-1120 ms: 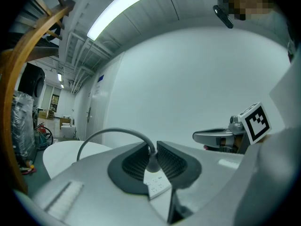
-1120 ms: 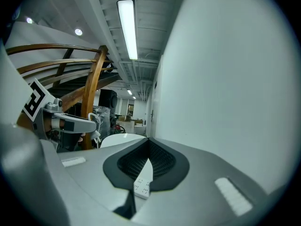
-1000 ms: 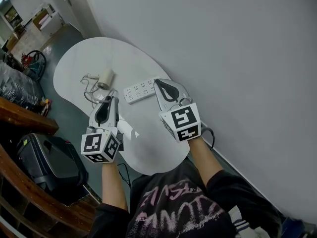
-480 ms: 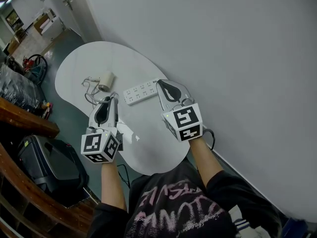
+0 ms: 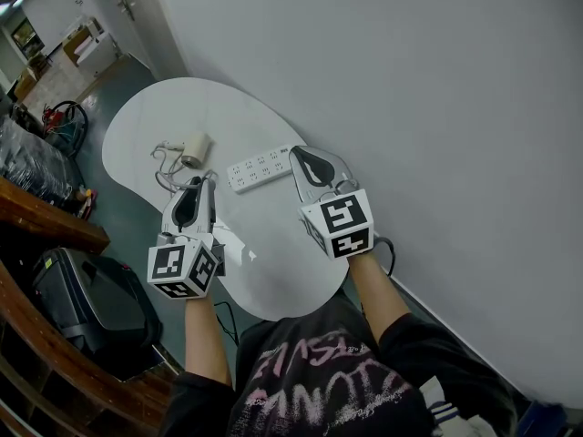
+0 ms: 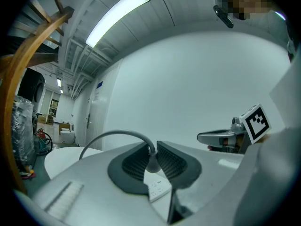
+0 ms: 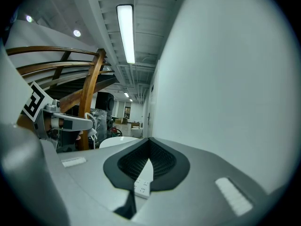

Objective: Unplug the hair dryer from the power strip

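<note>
Little has moved since a second ago. Our left gripper (image 6: pixel 153 157) is clamped on the dryer's cord (image 6: pixel 110 134) at its thick end, and our right gripper (image 7: pixel 149 147) is closed on nothing, its tips by the strip (image 5: pixel 258 167). The dryer (image 5: pixel 193 145) lies on the table (image 5: pixel 273 271) near the strip, not touching it.

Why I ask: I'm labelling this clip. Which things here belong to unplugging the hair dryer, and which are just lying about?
Job: hair dryer; its grey cord, clamped in the left gripper; power strip; right gripper, shut and empty.
Lying about: black case on the floor; wooden railing.
</note>
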The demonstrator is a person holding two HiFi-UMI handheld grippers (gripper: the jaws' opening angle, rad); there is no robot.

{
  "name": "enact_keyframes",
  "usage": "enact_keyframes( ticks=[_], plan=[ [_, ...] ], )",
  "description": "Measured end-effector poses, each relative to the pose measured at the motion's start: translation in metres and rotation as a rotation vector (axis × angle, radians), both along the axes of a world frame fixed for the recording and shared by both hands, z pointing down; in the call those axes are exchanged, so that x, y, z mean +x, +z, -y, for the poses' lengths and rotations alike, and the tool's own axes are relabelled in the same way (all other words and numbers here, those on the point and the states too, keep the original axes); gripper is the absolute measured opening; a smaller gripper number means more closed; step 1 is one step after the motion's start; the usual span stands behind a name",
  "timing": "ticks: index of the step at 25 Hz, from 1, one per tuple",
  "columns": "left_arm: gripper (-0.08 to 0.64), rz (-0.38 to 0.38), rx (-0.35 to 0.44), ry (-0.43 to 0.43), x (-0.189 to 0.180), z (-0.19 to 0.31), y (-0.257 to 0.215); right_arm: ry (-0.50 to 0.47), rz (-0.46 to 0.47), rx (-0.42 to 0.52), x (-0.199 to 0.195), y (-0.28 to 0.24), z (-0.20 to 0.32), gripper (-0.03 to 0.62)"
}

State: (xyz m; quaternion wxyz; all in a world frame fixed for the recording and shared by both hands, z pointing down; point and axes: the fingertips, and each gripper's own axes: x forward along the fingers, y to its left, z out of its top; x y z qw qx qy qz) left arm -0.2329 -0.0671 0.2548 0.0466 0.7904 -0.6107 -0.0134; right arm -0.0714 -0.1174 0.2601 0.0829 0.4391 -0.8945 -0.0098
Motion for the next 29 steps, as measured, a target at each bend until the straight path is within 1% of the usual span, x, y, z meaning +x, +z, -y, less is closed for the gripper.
enact_keyframes(
  ticks=[29],
  plan=[
    [0.057,0.006,0.017,0.008,0.0004,-0.0042,0.0004,0.002,0.018,0.005,0.0007,-0.0022,-0.0018,0.009]
  ],
)
